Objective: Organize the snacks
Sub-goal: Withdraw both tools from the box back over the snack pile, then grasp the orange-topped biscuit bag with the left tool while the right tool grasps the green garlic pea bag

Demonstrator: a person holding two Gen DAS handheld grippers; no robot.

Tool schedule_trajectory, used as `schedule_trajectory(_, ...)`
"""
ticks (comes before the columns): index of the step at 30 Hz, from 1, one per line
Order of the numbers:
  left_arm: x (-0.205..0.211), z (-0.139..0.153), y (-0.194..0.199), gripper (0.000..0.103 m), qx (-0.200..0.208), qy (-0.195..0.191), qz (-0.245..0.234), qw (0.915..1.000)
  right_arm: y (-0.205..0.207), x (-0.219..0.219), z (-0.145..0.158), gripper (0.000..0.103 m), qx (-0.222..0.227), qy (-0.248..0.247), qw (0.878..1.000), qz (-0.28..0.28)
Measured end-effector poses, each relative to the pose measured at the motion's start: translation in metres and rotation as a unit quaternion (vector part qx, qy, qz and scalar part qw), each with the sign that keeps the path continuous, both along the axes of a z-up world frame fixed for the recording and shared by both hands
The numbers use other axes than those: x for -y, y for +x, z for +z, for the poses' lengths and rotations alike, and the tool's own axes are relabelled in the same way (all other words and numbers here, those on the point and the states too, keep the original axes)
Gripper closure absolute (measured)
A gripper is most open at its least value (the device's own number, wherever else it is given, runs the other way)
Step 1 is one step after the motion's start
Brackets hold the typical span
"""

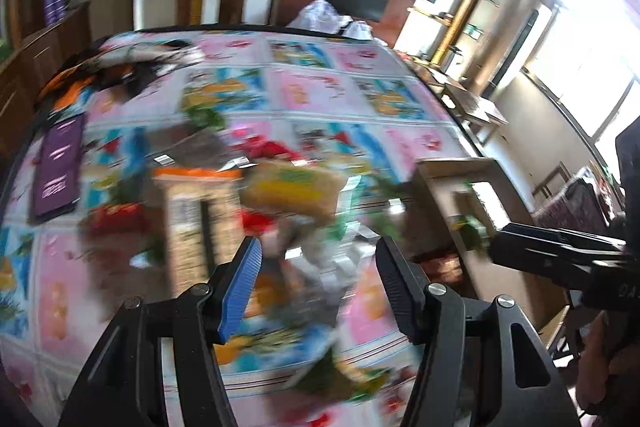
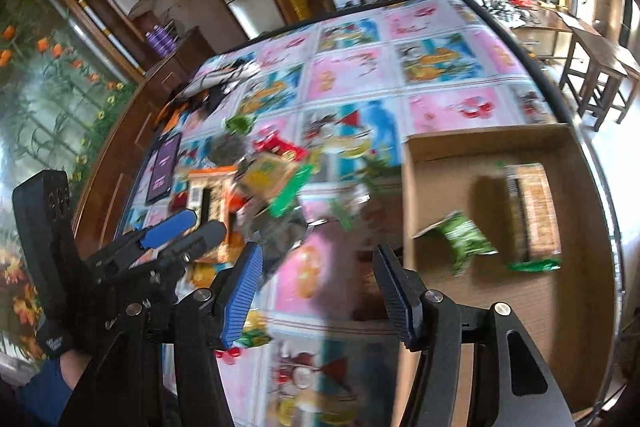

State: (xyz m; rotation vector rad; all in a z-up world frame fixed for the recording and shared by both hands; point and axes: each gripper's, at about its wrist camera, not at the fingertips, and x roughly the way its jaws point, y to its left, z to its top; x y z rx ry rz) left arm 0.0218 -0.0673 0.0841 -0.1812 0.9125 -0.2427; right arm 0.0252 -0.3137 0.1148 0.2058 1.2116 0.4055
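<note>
Here the left gripper (image 1: pixel 318 261) stands wide open with nothing between its ribbed pads, hovering over a blurred heap of snack packets (image 1: pixel 280 195) near the middle of the table (image 1: pixel 320 95); the right gripper (image 2: pixel 316 269) is likewise spread and empty, above the table's glossy, picture-printed cloth; at the table's right edge sits a shallow cardboard box (image 2: pixel 448 155), holding a crinkled green packet (image 2: pixel 464 239) and a long rectangular pack (image 2: pixel 534 211); a flat purple booklet (image 1: pixel 58 167) lies near the left edge.
</note>
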Motion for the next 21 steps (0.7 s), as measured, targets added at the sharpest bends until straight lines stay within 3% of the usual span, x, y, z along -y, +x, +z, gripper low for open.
schedule_trajectory(6, -0.064, -0.019, -0.005, 0.044, -0.025, -0.006, 0.051, 0.9984, -0.01, -0.036, -0.02, 0.036, -0.03, 0.01, 0.999, 0.019)
schedule_trajectory(11, -0.093, -0.027, 0.0, 0.043, -0.038, -0.012, 0.071, 0.9967, -0.022, -0.053, -0.038, 0.036, -0.057, 0.008, 0.998, 0.023)
schedule_trajectory(17, -0.074, -0.027, 0.017, 0.036, -0.036, -0.007, 0.041, 0.9985, -0.029, -0.055, -0.041, 0.036, -0.059, -0.002, 0.998, 0.012)
schedule_trajectory(21, -0.045, -0.036, 0.033, 0.032, -0.034, 0.037, 0.026, 0.9984, -0.031, -0.044, -0.039, 0.036, -0.059, -0.009, 0.998, -0.003)
